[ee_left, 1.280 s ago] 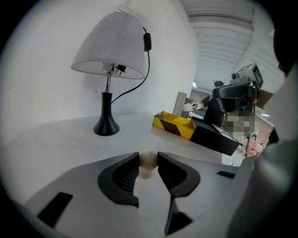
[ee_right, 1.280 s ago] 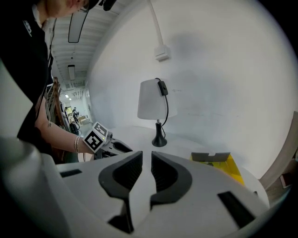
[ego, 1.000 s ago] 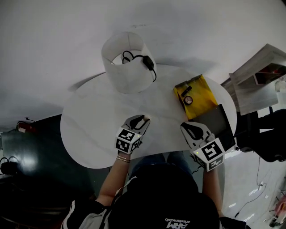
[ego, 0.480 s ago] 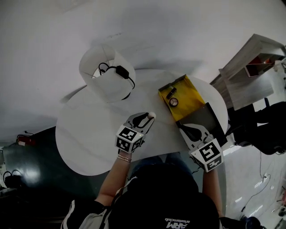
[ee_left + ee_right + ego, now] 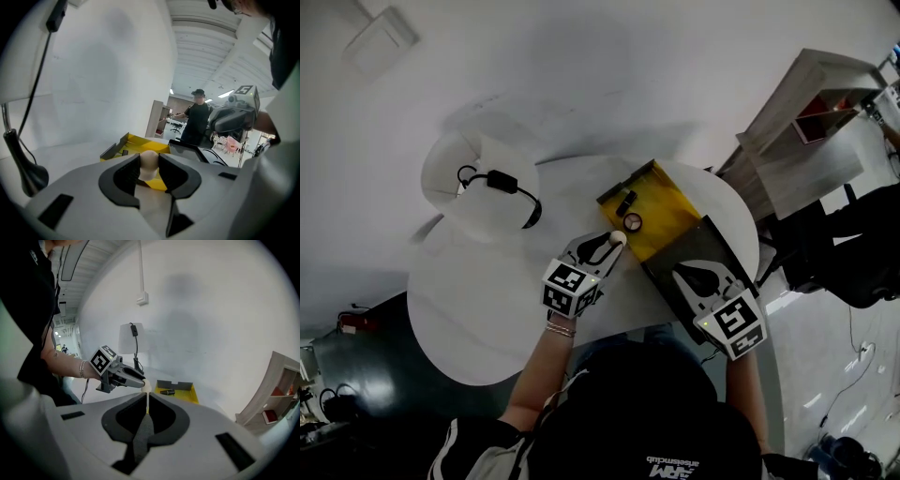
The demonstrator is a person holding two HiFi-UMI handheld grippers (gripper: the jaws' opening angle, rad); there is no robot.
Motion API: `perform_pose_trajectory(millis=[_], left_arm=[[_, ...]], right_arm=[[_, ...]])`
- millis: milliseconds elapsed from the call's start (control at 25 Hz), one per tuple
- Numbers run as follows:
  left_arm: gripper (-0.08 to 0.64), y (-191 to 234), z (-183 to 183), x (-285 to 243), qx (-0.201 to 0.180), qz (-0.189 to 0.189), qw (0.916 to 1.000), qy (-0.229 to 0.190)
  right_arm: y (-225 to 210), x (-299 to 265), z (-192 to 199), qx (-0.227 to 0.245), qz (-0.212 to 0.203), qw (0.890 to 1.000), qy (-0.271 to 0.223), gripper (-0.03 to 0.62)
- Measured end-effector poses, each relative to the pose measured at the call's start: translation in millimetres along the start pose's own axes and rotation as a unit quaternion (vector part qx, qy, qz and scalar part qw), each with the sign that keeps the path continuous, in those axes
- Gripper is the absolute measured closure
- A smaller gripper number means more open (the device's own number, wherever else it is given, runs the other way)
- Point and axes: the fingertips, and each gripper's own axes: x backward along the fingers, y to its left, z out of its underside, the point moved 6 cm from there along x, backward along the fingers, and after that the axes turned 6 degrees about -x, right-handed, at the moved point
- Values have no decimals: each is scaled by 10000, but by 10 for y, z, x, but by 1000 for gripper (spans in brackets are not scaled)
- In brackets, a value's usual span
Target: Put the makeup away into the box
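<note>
Two hand-held grippers, one makeup item in transit.

1. Left hand-held gripper (image 5: 607, 247), centre of the head view: jaws clamped on a beige egg-shaped makeup sponge (image 5: 619, 238). The sponge sits upright between the pads with its rounded top standing proud of the fingertips, clear of the table (image 5: 487, 291).

2. Yellow box (image 5: 667, 200), just right of centre and upper right of the sponge. The sponge is held just beside the box's lower left edge, next to the round compact. Whether it has crossed the rim cannot be told. In the left gripper view the box lies directly beyond the clamped sponge.

3. Box contents: one black tube (image 5: 626, 201) and one round compact (image 5: 633, 221), both at the box's left end.

4. Dark panel (image 5: 708, 246), flat against the box's lower right side.

5. Right hand-held gripper (image 5: 146, 404), lower right of the head view over the dark panel: jaws together, nothing between them.

6. White lamp (image 5: 483, 187) with a black corded switch, upper left on the table.
</note>
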Motion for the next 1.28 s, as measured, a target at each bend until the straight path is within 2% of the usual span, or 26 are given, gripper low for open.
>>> perform_pose_trajectory(millis=[600, 1280], left_arm=[[425, -155, -342, -875, -367, 713, 9966, 191], [425, -231, -313, -1565, -421, 974, 9929, 529]], right_arm=[[-538, 291, 251, -538, 522, 9972, 0, 561], [-877, 323, 385, -866, 535, 9948, 17, 561]])
